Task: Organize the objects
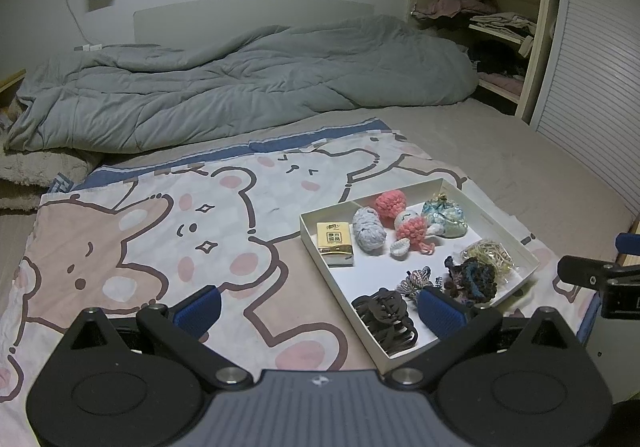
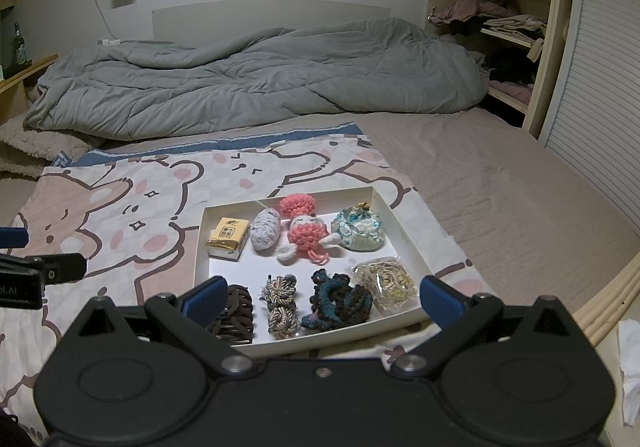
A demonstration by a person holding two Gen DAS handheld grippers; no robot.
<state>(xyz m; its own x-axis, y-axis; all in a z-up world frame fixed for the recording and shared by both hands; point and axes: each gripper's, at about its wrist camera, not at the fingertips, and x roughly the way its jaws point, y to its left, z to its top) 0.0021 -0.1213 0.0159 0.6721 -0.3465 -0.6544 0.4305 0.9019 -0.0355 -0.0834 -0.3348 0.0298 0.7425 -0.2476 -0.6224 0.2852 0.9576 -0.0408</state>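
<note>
1. The bed carried a bear blanket.
2. The white tray sat at twelve o'clock, filled.
3. Both claws, left claw and right claw, hung open, empty.
4. The hair ties might snag and drag neighbours out.

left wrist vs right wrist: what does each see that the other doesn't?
Left wrist only: the right gripper's black body at its right edge.

Right wrist only: a green bottle on the side ledge, crumpled white tissue at lower right, and part of the left gripper at its left edge.

Both: the white tray with the tissue pack, pink crochet doll and hair ties, grey duvet, each camera's own open fingers.
</note>
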